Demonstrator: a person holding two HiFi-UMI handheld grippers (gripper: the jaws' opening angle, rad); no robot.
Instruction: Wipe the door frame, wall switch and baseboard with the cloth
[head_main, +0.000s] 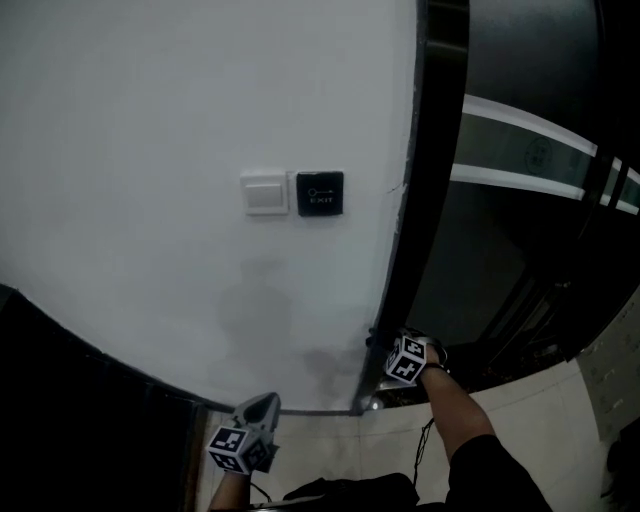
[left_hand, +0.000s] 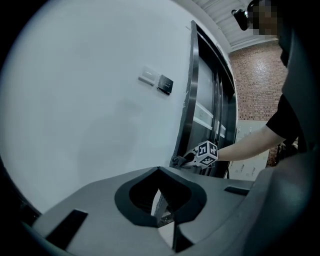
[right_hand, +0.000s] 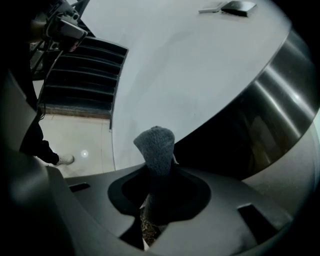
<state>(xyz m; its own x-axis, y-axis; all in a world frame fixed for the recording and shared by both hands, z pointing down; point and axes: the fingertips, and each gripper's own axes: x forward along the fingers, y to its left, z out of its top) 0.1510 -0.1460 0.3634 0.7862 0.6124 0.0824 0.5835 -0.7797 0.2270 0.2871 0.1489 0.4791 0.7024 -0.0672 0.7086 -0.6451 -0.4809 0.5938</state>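
the left gripper (head_main: 262, 408) hangs nearest, left of the door frame (head_main: 425, 180), jaws together on nothing. the right gripper (right_hand: 157, 167) is clamped on the grey cloth (right_hand: 156, 142) at the frame's foot. the cloth's long axis follows the jaws, tip toward the frame's edge. the frame looks in hand. the wall switch (head_main: 265, 193), higher and left of the frame, and the baseboard seem left.

A white wall (head_main: 150, 140) carries a white wall switch (head_main: 265, 193) with a black exit button (head_main: 320, 193) just beside it. To their right runs the dark door frame (head_main: 412, 200). The right gripper (head_main: 384, 347) reaches to the frame's foot, a dim wad of cloth (head_main: 373, 341) at its tongs. The left gripper (head_main: 262, 408) hangs over the pale floor (head_main: 330, 450), well apart from the right one, pointing at the wall's base
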